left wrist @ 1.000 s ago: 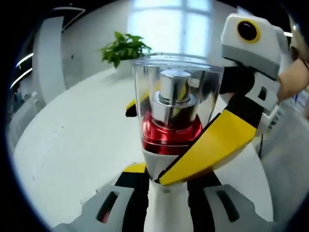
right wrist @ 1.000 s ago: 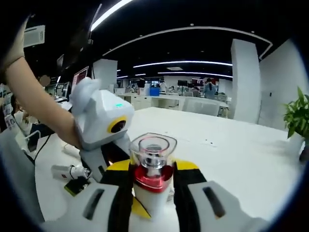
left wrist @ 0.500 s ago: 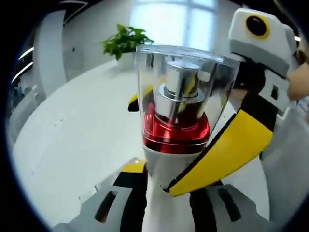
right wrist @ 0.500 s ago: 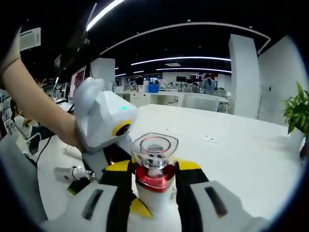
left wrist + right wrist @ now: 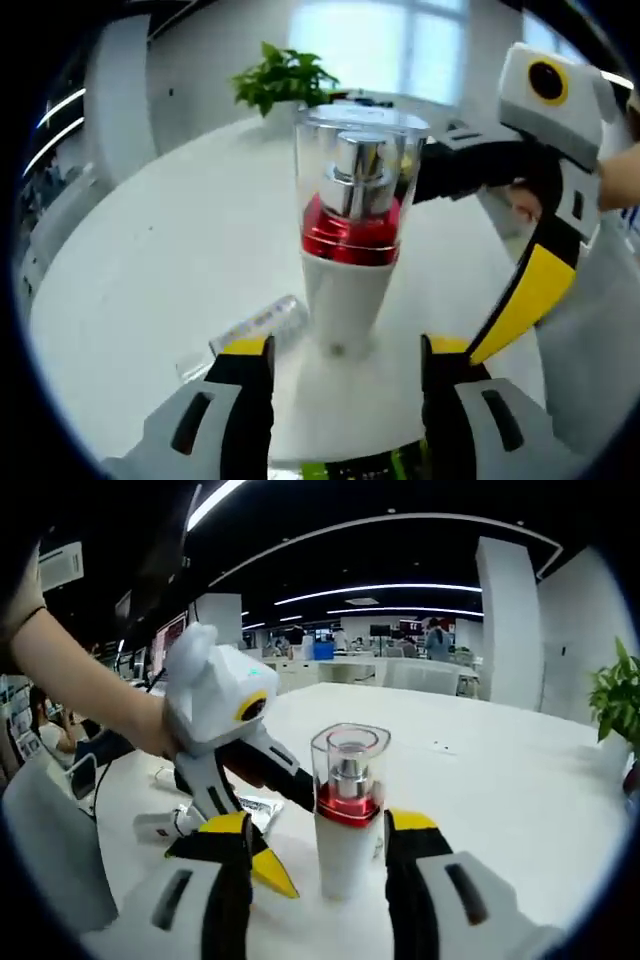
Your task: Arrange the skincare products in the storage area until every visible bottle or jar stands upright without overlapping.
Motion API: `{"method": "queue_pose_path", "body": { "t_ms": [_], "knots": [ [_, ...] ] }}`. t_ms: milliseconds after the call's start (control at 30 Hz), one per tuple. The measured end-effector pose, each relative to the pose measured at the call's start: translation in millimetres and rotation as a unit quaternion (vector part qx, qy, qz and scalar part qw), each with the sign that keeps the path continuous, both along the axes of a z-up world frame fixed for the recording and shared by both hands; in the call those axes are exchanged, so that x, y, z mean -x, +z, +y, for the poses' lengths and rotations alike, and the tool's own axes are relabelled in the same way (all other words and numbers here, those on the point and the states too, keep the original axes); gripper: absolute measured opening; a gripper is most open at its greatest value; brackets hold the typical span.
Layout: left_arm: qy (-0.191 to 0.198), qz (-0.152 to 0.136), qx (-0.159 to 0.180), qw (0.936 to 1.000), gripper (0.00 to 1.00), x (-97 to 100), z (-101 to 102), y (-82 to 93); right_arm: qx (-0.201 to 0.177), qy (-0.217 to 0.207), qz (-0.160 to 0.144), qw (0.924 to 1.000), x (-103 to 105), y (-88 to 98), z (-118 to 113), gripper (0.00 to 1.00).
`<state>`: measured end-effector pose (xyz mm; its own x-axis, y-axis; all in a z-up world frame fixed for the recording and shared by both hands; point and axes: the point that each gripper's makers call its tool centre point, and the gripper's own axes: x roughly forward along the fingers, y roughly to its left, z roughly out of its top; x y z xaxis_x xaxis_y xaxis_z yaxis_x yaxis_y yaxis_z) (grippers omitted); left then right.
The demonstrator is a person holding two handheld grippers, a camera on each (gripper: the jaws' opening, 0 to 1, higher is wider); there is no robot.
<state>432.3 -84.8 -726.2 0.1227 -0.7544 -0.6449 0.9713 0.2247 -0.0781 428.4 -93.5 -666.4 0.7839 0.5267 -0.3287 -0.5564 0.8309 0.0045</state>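
Observation:
A skincare bottle (image 5: pixel 345 260) with a white tapered body, red collar, silver pump and clear cap stands upright on the white table (image 5: pixel 150 260). My left gripper (image 5: pixel 345 345) is open, its yellow-tipped jaws spread on either side of the bottle's base and clear of it. In the right gripper view the same bottle (image 5: pixel 345 820) stands between the spread jaws of my open right gripper (image 5: pixel 318 822). The right gripper's yellow-tipped jaw (image 5: pixel 530 300) enters the left gripper view from the right. The left gripper's body (image 5: pixel 215 700) sits just left of the bottle.
A small clear tube (image 5: pixel 255 325) lies on its side left of the bottle's base. A potted plant (image 5: pixel 285 75) stands at the table's far edge. A person's forearm (image 5: pixel 70 670) holds the left gripper. Small items (image 5: pixel 160 825) lie near the table's left edge.
Both grippers were shut on the bottle; now both have opened and drawn back. The bottle stands on the table by itself.

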Motion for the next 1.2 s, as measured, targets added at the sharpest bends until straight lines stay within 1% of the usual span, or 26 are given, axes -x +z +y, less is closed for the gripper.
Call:
{"method": "queue_pose_path", "body": {
  "t_ms": [133, 233, 267, 367, 433, 467, 533, 600, 700, 867, 900, 933, 967, 1067, 1133, 1200],
  "knots": [
    [0.020, 0.003, -0.001, 0.9998, 0.67, 7.5, 13.9, -0.1, -0.012, -0.002, 0.008, 0.9999, 9.3, -2.0, 0.5, 0.61],
    [0.043, -0.006, 0.011, 0.9990, 0.72, 9.4, 23.5, 3.2, -0.013, 0.000, 0.014, 0.9998, 17.7, -2.6, 3.9, 0.66],
    [0.050, -0.005, 0.013, 0.9986, 0.74, 10.0, 26.4, 3.2, -0.014, 0.001, 0.014, 0.9998, 19.5, -2.6, 4.6, 0.67],
    [0.069, 0.003, 0.017, 0.9975, 0.77, 14.0, 37.8, 2.4, -0.016, 0.007, 0.021, 0.9996, 28.2, -3.1, 8.5, 0.72],
    [0.079, 0.001, 0.021, 0.9967, 0.78, 20.6, 45.2, 3.8, -0.018, 0.009, 0.023, 0.9995, 34.0, -2.6, 10.5, 0.73],
    [0.086, -0.004, 0.021, 0.9961, 0.79, 21.2, 51.4, 4.2, -0.017, 0.011, 0.025, 0.9995, 37.9, -3.0, 11.4, 0.74],
    [0.101, -0.010, 0.031, 0.9944, 0.82, 24.8, 58.4, 6.7, -0.016, 0.014, 0.030, 0.9993, 43.8, -4.6, 12.0, 0.76],
    [0.127, 0.000, 0.039, 0.9912, 0.84, 32.2, 70.7, 7.0, -0.013, 0.016, 0.033, 0.9992, 50.9, -6.4, 12.3, 0.78],
    [0.154, 0.004, 0.047, 0.9869, 0.86, 38.5, 83.8, 7.4, -0.009, 0.020, 0.042, 0.9989, 62.2, -9.0, 12.6, 0.80],
    [0.181, 0.007, 0.051, 0.9821, 0.89, 59.7, 107.8, 8.2, -0.012, 0.021, 0.046, 0.9987, 76.0, -7.9, 12.7, 0.83],
    [0.195, 0.007, 0.053, 0.9794, 0.90, 63.3, 114.6, 8.7, -0.012, 0.022, 0.047, 0.9986, 79.2, -7.5, 12.6, 0.83],
    [0.215, 0.007, 0.057, 0.9750, 0.92, 65.2, 121.8, 9.3, -0.011, 0.022, 0.047, 0.9986, 80.2, -7.5, 12.4, 0.83],
    [0.221, 0.007, 0.060, 0.9733, 0.94, 65.8, 124.2, 9.6, -0.010, 0.023, 0.047, 0.9986, 83.0, -7.4, 11.8, 0.84],
    [0.258, 0.014, 0.070, 0.9636, 0.95, 76.5, 143.2, 9.8, -0.009, 0.026, 0.049, 0.9984, 88.1, -6.6, 10.6, 0.85],
    [0.269, 0.015, 0.071, 0.9604, 0.96, 81.3, 152.1, 9.4, -0.008, 0.029, 0.048, 0.9984, 91.4, -5.1, 10.9, 0.85],
    [0.284, 0.020, 0.074, 0.9558, 0.96, 88.9, 162.5, 11.2, -0.010, 0.035, 0.049, 0.9981, 96.5, -2.7, 12.3, 0.86]
  ]
}}
